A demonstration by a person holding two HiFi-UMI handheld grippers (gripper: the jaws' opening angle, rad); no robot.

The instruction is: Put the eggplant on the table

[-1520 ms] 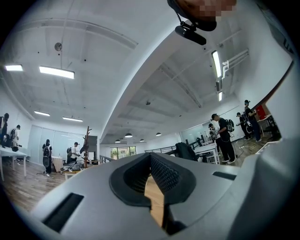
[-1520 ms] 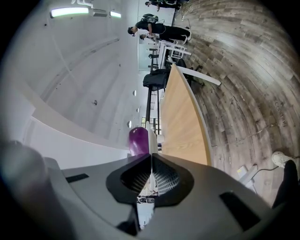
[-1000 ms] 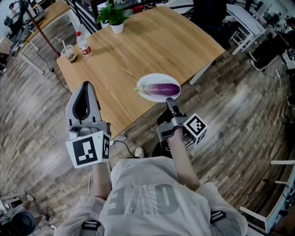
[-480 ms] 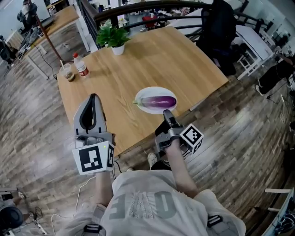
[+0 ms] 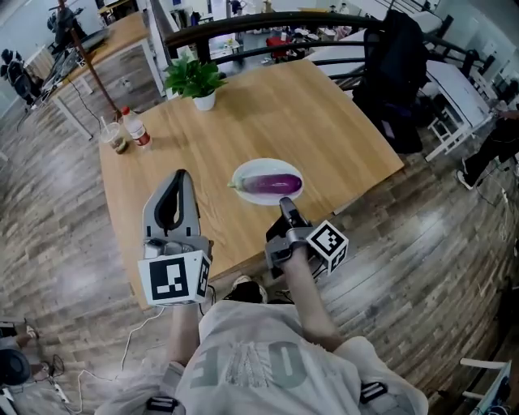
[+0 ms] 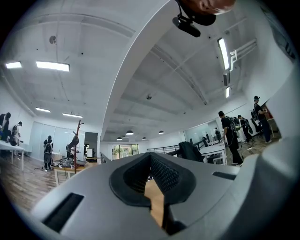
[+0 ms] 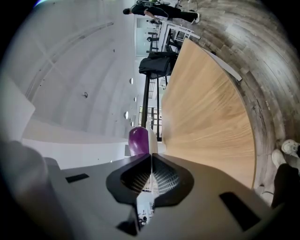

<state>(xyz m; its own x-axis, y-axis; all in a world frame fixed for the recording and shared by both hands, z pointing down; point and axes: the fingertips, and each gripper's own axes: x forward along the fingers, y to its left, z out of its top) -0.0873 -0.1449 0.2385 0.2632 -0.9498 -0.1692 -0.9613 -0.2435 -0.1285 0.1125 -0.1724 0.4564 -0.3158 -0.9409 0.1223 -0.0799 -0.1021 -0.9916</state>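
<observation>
A purple eggplant (image 5: 272, 185) lies on a white plate (image 5: 243, 172) near the front edge of the wooden table (image 5: 324, 121). My right gripper (image 5: 284, 201) is shut and empty, rolled onto its side, with its tip just short of the plate's near rim. In the right gripper view the eggplant (image 7: 138, 140) and the plate's edge (image 7: 149, 133) show just beyond the closed tips (image 7: 151, 154). My left gripper (image 5: 180, 175) is over the table's front left part, left of the plate. It is shut with nothing in it, and the left gripper view shows its tips (image 6: 150, 155) together.
A potted plant (image 5: 195, 81), a bottle (image 5: 136, 130) and a drink cup (image 5: 113, 138) stand at the table's far left. A black chair with a jacket (image 5: 397, 73) is beyond the right corner. A dark railing (image 5: 268, 23) runs behind the table. People stand in the background.
Both grippers have come forward to the table. The left one is now over the tabletop, and the right one's tip has closed in on the plate. Both jaws stayed shut.
</observation>
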